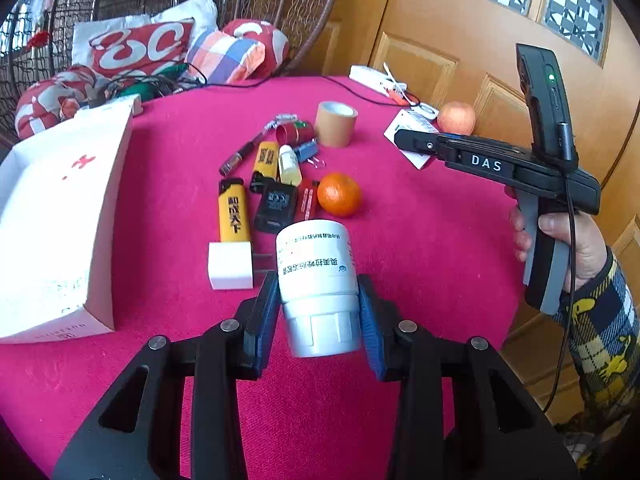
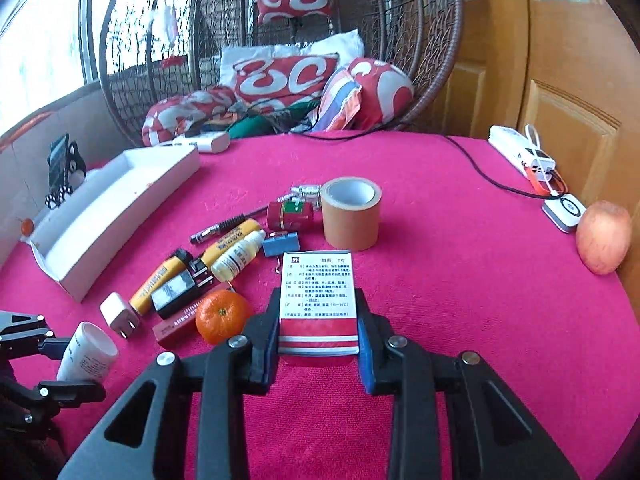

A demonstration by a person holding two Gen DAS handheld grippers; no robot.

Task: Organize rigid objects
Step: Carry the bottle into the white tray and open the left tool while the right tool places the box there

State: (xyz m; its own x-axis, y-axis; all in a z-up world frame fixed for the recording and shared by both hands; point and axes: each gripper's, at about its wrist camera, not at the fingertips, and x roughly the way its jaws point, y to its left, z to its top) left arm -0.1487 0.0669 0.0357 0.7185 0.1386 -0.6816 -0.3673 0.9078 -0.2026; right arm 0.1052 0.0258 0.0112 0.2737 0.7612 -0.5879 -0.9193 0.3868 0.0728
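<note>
My left gripper [image 1: 318, 308] is shut on a white pill bottle [image 1: 316, 276], held above the pink table; the bottle also shows in the right wrist view [image 2: 86, 356]. My right gripper [image 2: 318, 320] is shut on a small red and white medicine box [image 2: 318, 300], also seen edge-on in the left wrist view [image 1: 408, 142]. A white open box [image 1: 60, 216] lies on the table's left side and shows in the right wrist view [image 2: 112, 208]. Small items lie in a cluster mid-table: yellow lighters [image 1: 234, 212], a black charger [image 1: 276, 204], a dropper bottle [image 1: 289, 164].
An orange [image 1: 339, 194], a tape roll [image 1: 335, 123], a white plug [image 1: 231, 266], a red can [image 1: 294, 132] and a blue clip [image 1: 306, 150] lie on the table. An apple [image 2: 604, 238] and a power strip [image 2: 520, 152] sit at the right edge. A wicker chair [image 2: 280, 40] stands behind.
</note>
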